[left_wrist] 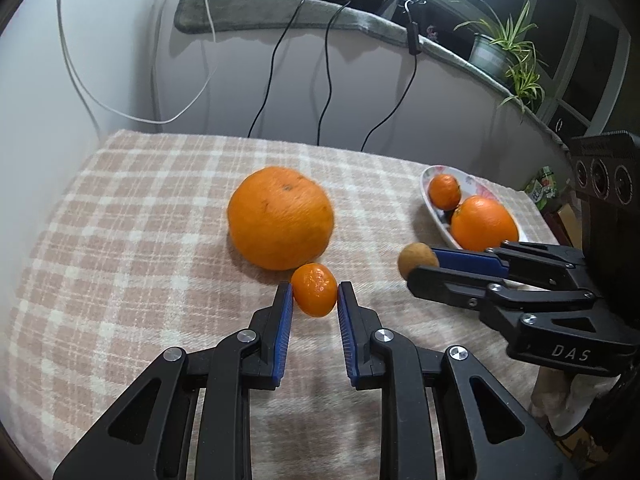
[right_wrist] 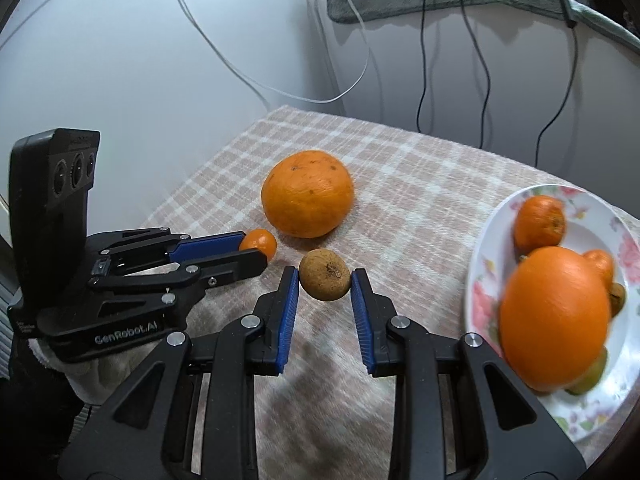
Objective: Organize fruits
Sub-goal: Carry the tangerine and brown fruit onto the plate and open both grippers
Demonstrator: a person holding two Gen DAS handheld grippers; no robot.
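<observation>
On the checked cloth, left claw clamps a mandarin, right claw a brown fruit, plate cut off.

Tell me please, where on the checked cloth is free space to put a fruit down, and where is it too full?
Free: the checked cloth left of the big orange, and the strip between that orange and the floral plate. Crowded: the plate, piled with fruit, and the near middle, where both grippers work.
</observation>
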